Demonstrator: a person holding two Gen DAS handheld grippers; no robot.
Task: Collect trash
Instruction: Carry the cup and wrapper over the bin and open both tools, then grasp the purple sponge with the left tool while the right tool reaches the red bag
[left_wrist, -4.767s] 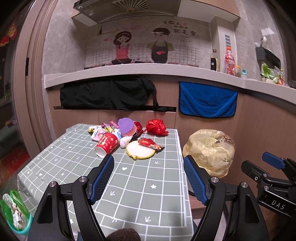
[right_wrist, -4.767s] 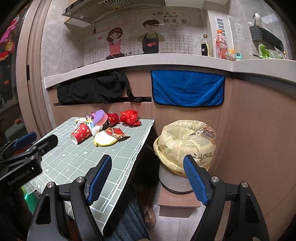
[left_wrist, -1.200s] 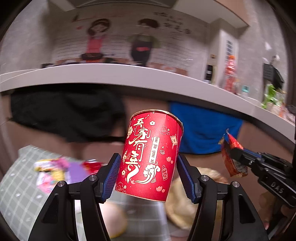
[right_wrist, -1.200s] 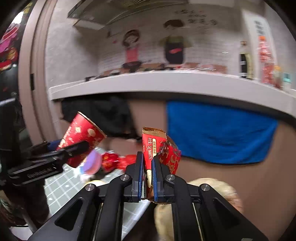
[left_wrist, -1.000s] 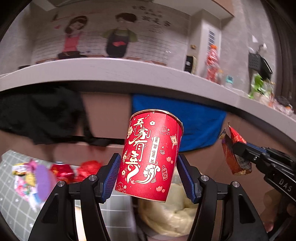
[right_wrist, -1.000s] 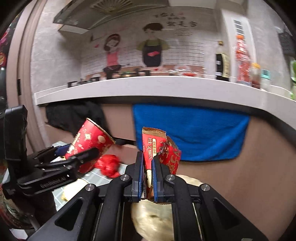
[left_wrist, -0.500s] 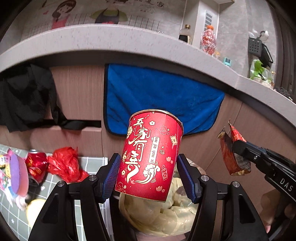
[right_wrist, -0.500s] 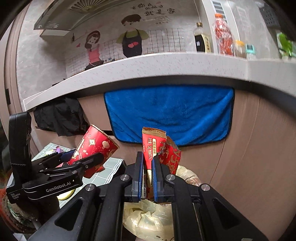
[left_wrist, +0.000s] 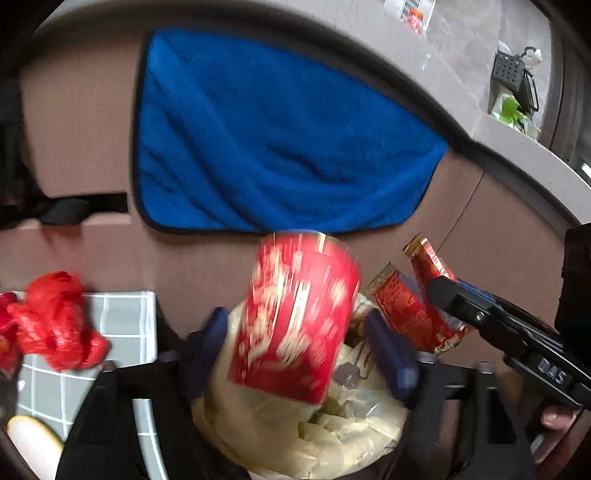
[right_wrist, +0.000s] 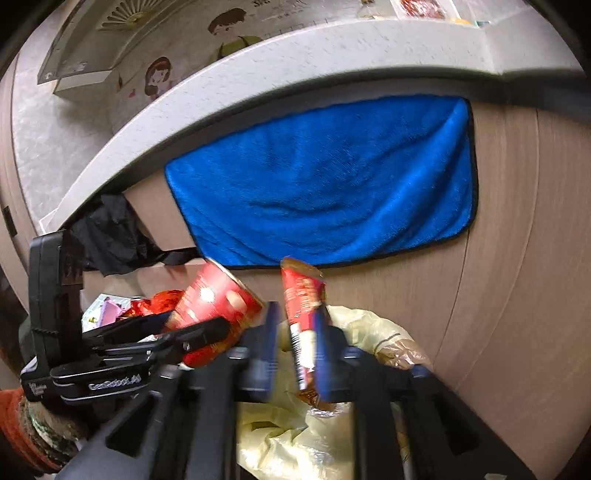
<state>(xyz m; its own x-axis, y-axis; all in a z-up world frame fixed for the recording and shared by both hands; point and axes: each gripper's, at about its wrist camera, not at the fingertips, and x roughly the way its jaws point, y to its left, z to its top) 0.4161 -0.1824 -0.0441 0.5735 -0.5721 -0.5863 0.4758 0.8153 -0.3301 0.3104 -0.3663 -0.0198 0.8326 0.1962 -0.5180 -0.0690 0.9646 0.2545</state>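
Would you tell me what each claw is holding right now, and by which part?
Nothing firmly: both claws are opening over the bin bag. The red cup sits loose between the left pads; the wrapper slips from the right.

The left tool points downward, its blue pads spread wide and opening, clear of the blurred red cup between them. The right tool also tilts down with its jaws opening, a red wrapper loose between them. A fingertip shows under the right tool's handle.
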